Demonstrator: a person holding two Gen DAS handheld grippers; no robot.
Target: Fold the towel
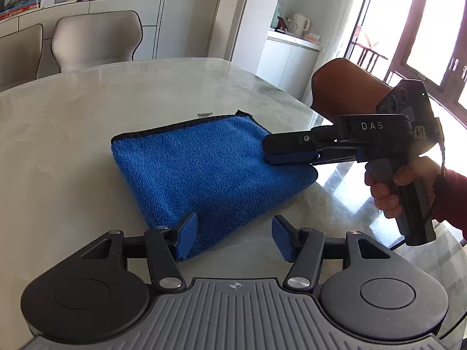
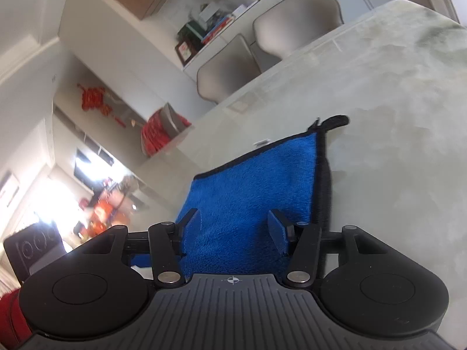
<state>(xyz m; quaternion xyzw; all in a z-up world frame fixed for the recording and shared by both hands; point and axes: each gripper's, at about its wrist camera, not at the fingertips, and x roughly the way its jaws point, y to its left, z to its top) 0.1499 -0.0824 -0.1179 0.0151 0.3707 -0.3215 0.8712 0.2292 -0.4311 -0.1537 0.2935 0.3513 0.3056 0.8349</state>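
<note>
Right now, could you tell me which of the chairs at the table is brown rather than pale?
The brown chair at the table's right end, behind the right tool; the two chairs along the far side are pale grey.

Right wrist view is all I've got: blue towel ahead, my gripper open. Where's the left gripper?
Observer: The left gripper is open and empty, at the near corner of the towel.
Operator: Is the towel folded?
Observer: Yes. A rounded fold runs along its right side, with black trim on the far edge.
Operator: Where's my gripper on it?
Observer: The right gripper is turned on its side, tips at the towel's right edge just beyond that fold. I can't tell whether it touches.
</note>
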